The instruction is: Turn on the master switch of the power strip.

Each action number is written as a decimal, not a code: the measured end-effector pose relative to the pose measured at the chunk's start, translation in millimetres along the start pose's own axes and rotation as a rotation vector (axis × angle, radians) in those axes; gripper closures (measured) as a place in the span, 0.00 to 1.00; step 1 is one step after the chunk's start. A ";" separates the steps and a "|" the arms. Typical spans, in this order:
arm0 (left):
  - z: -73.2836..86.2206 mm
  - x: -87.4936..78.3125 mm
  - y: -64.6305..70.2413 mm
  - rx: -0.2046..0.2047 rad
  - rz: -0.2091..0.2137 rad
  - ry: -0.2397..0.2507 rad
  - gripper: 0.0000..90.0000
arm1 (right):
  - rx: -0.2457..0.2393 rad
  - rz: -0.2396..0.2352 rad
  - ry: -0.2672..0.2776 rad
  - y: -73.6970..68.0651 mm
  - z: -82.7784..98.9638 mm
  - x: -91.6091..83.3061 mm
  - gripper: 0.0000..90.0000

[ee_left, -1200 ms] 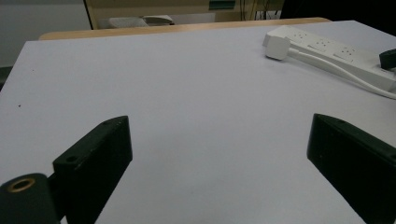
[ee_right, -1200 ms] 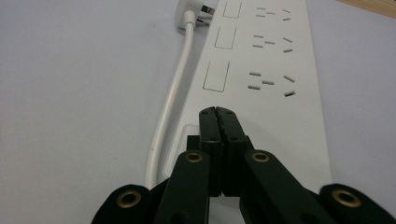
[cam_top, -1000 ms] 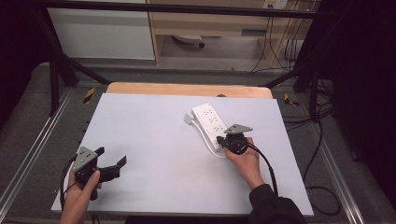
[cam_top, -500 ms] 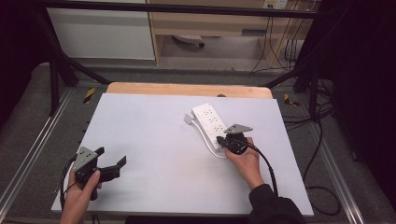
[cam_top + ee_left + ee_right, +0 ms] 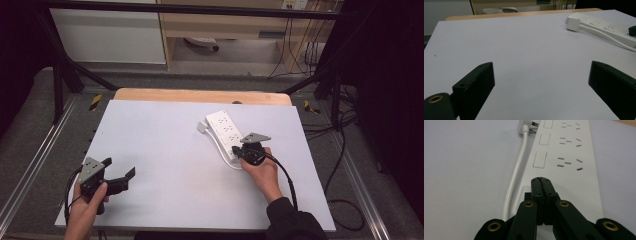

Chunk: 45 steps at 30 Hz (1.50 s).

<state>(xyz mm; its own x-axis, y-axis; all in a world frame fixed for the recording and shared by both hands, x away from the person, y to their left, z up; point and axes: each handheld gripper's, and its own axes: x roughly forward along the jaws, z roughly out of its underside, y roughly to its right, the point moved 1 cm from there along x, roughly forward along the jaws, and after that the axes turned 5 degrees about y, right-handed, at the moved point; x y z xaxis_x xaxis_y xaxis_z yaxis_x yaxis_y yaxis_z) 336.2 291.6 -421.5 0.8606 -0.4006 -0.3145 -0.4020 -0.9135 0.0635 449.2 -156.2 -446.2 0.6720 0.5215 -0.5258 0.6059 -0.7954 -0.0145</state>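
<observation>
Now: two tools over a white counter (image 5: 165,130).
Right tool (image 5: 540,182), jaws pressed together, tips on the strip (image 5: 574,152); left tool (image 5: 541,82) gapes wide above bare counter.

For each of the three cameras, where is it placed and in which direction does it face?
High view: above the person's side, facing forward and down on the table; both hands and forearms show.
Left gripper view: on the left hand-held gripper, facing across the table; its open jaws show.
Right gripper view: on the right hand-held gripper, facing along the power strip; its shut jaws show.
All three share the power strip.
</observation>
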 end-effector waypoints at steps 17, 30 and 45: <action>0.3 0.0 -0.4 0.003 -0.004 -0.004 0.07 | 0.009 -0.006 -0.005 1.1 0.1 0.6 1.00; 0.2 0.1 -0.8 0.002 0.000 -0.004 0.07 | 0.009 -0.005 -0.003 1.1 -0.3 0.7 1.00; 0.4 0.4 -2.0 0.003 -0.006 -0.003 0.07 | 0.016 -0.005 0.003 3.0 0.3 1.0 1.00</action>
<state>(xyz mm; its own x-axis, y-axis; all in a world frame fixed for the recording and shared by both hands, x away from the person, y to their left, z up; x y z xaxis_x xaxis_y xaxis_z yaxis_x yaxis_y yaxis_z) 337.2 293.3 -422.2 0.8621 -0.3945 -0.3182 -0.3974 -0.9158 0.0585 451.6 -158.2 -447.0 0.6703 0.5260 -0.5234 0.6023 -0.7977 -0.0304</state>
